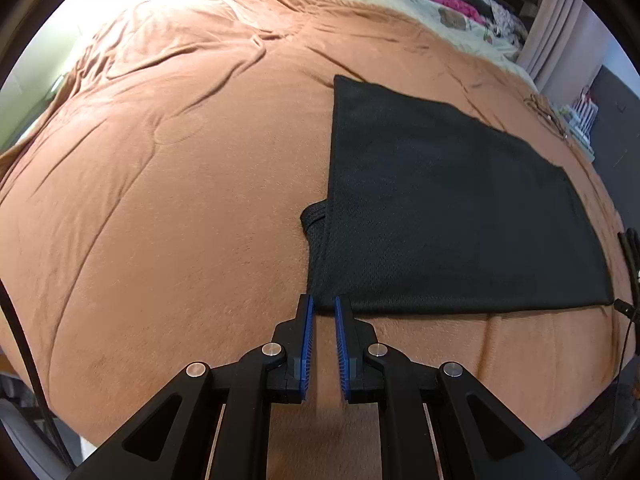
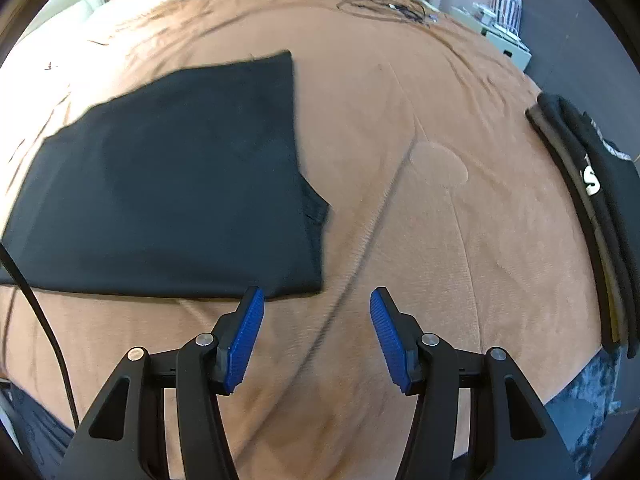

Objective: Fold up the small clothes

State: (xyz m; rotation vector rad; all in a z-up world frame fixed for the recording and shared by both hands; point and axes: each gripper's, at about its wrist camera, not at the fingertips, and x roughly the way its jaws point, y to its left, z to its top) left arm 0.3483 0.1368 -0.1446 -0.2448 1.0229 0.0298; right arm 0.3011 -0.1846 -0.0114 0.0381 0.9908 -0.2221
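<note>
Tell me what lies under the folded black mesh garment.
The folded black mesh garment lies flat on the brown fleece blanket. A black sleeve or band sticks out from under its left edge. Anything else beneath is covered.

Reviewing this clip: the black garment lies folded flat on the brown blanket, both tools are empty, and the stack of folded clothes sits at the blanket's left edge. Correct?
Not quite. The stack of folded clothes sits at the right edge of the brown blanket, as the right wrist view shows. The rest holds: the black garment lies folded flat, and the left tool and right tool are both empty.
</note>
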